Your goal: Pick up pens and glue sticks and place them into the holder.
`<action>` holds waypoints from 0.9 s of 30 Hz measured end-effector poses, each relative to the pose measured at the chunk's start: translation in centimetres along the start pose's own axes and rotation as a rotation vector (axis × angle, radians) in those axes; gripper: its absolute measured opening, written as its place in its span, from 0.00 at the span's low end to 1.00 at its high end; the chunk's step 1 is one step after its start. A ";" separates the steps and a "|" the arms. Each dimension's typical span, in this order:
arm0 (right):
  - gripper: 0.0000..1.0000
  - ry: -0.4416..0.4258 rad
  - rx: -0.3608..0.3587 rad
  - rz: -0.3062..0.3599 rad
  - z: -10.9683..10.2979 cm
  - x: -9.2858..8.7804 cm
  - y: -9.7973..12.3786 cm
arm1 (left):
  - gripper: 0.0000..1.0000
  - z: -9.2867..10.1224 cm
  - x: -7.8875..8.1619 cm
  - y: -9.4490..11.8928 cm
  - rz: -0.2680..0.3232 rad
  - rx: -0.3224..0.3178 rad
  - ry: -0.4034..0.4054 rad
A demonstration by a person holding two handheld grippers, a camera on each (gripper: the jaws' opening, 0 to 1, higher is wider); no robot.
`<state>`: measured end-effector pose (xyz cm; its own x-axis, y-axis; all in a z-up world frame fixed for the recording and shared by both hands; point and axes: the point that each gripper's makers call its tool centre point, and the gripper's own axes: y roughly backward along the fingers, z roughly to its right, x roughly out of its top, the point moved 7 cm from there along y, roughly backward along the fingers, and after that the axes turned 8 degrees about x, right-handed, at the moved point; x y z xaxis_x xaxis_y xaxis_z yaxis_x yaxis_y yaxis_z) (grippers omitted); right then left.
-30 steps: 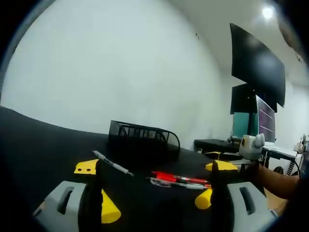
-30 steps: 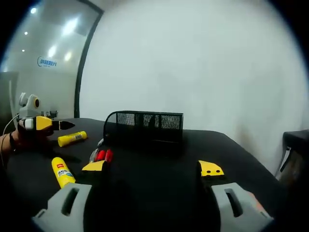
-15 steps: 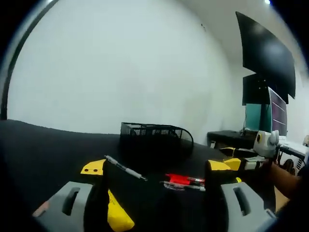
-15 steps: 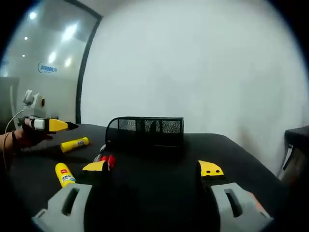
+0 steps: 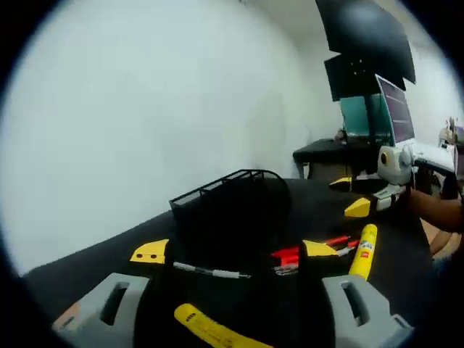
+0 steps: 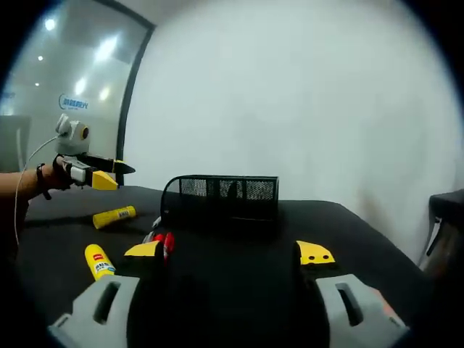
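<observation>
In the right gripper view the holder stands on the bench far of centre, before the wall. Two pens lie just near its left end. Left of the pens lie two glue sticks: one farther, one nearer. The left gripper hangs above the far glue stick.

In the left gripper view the holder stands at centre, a pen just near it, another glue stick nearest. To the right lie more pens, then a glue stick; the right gripper is beyond them. Monitors stand far right.
</observation>
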<state>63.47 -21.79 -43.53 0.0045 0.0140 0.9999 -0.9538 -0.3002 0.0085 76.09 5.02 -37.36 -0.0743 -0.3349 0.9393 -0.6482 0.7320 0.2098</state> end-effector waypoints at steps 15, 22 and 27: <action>0.67 -0.003 -0.006 -0.009 0.1 -0.2 -0.1 | 0.64 -2.6 0.3 -1.3 -0.146 -0.159 -0.222; 0.67 0.006 -0.007 -0.023 0.2 -0.3 -0.2 | 0.58 -3.2 -0.5 -2.8 -0.225 -0.214 -0.353; 0.67 0.009 -0.010 -0.027 0.3 -0.4 -0.2 | 0.49 -3.5 -0.4 -3.9 -0.227 -0.265 -0.404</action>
<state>63.81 -22.05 -43.90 0.0275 0.0307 0.9992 -0.9565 -0.2897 0.0352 81.29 4.35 -37.61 -0.2743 -0.6659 0.6938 -0.4723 0.7217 0.5060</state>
